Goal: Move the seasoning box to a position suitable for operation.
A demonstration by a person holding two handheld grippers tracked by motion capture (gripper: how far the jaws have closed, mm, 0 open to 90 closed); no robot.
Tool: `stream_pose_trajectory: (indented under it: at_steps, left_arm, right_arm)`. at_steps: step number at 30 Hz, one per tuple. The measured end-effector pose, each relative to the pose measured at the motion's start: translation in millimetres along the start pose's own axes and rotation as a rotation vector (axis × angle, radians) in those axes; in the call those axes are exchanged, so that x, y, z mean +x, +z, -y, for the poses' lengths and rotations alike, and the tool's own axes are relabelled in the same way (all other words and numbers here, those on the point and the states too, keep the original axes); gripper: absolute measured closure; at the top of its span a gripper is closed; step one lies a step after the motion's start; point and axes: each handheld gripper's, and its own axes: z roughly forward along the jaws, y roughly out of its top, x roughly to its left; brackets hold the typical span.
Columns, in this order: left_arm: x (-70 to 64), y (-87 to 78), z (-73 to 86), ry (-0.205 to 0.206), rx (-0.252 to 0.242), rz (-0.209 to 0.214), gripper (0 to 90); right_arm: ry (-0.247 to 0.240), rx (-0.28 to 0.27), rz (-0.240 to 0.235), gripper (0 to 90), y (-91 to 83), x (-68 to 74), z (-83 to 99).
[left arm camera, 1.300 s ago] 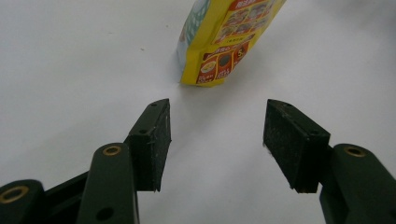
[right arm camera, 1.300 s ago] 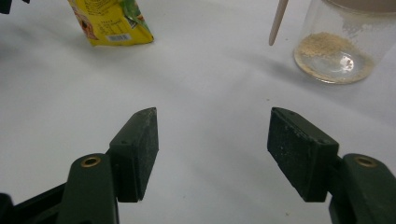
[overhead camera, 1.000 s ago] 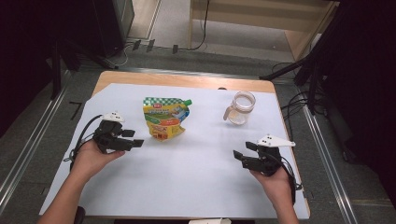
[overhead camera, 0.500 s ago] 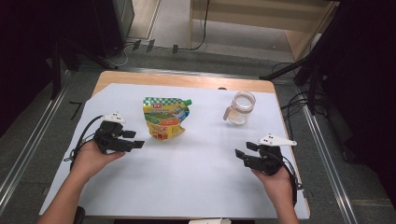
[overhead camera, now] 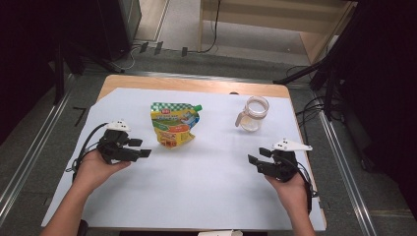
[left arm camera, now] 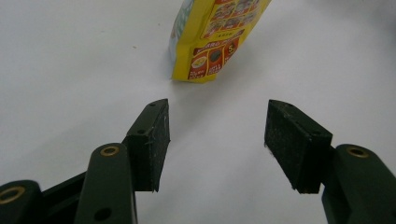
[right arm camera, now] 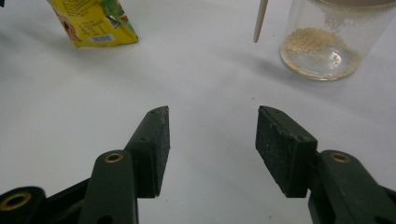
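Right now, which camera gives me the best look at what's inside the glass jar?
The right gripper view: the glass jar sits close ahead, with pale grains across its bottom. The high view shows the whole jar small, its contents blurred. The left gripper view faces the yellow pouch.

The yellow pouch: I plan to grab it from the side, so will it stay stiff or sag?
The yellow pouch lies flat and looks like soft film, so it will probably sag. Its glossy surface may slip. The green cap corner is likely stiffer.
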Motion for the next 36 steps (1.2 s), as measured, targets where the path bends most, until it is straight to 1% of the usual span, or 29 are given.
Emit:
stream_pose_trajectory:
  at_steps: [2, 4, 7, 9, 12, 13, 15, 20, 21, 22, 23, 24, 26, 29, 30, 32, 34, 36]
  left_arm:
    - [-0.2, -0.7, 1.5, -0.007, 0.001, -0.003, 41.6]
    - [-0.7, -1.5, 2.5, -0.003, 0.005, -0.006, 41.7]
    - [-2.3, -2.3, 3.5, 0.000, 0.001, -0.005, 41.9]
    - [-2.4, -3.3, 3.9, 0.001, 0.000, -0.002, 41.9]
    - [-1.5, -3.7, 4.4, -0.001, -0.001, -0.008, 41.9]
    - [-1.1, -3.6, 4.5, -0.002, 0.000, -0.009, 41.8]
    - [-0.8, -3.4, 4.3, -0.004, -0.003, -0.007, 41.9]
    - [-2.7, -1.5, 3.7, 0.005, 0.004, -0.007, 41.8]
    - [-3.0, -1.1, 3.5, 0.007, 0.005, -0.008, 41.8]
    - [-3.4, -0.9, 3.3, 0.009, 0.005, -0.007, 41.8]
    - [-3.9, -0.9, 3.0, 0.012, 0.005, -0.007, 41.8]
    - [-4.6, -1.2, 2.6, 0.013, 0.004, 0.000, 41.9]
    - [-4.7, -1.3, 2.6, 0.014, 0.002, 0.000, 42.1]
    - [-4.5, -1.5, 2.7, 0.013, 0.001, 0.000, 42.1]
    - [-4.1, -1.3, 3.0, 0.012, 0.000, 0.000, 42.1]
    - [-3.4, -1.6, 3.2, 0.013, 0.003, 0.000, 42.1]
    - [-3.1, -1.9, 3.4, 0.012, 0.001, -0.001, 42.1]
    - [-3.0, -2.5, 3.5, 0.012, 0.000, -0.002, 42.1]
  right_arm:
    - [-0.010, 0.000, 0.002, 46.3, 1.6, 0.0, -0.9]
    - [-0.024, -0.002, 0.001, 46.3, 3.1, -0.4, -1.7]
    - [-0.020, -0.005, 0.000, 46.3, 5.0, -1.6, -3.3]
    - [-0.037, -0.013, 0.014, 45.6, 7.9, -4.3, -5.4]
    - [-0.037, -0.013, 0.017, 45.7, 11.5, -8.1, -7.4]
    - [-0.023, -0.005, 0.021, 46.2, 16.4, -13.5, -10.3]
    - [-0.022, -0.006, 0.024, 46.3, 17.7, -15.5, -11.4]
    - [0.019, -0.014, 0.040, 46.7, 24.8, -25.1, -16.0]
    - [0.016, -0.013, 0.047, 46.4, 26.5, -26.2, -16.9]
    - [0.009, -0.011, 0.064, 45.8, 30.2, -28.2, -19.1]
    - [0.009, -0.011, 0.064, 45.8, 30.2, -28.2, -19.1]
    - [0.015, -0.023, 0.075, 45.7, 33.9, -32.1, -20.9]
    - [0.027, -0.010, 0.085, 45.5, 37.9, -37.0, -24.1]
    - [0.029, -0.016, 0.098, 45.4, 40.3, -40.9, -27.2]
    - [0.039, -0.019, 0.101, 45.1, 41.6, -42.7, -28.8]
    - [0.043, -0.031, 0.110, 44.8, 43.5, -45.8, -30.8]
    - [0.042, -0.019, 0.123, 43.7, 46.4, -48.8, -33.1]
    - [0.046, -0.020, 0.135, 41.5, 48.3, -51.5, -35.0]
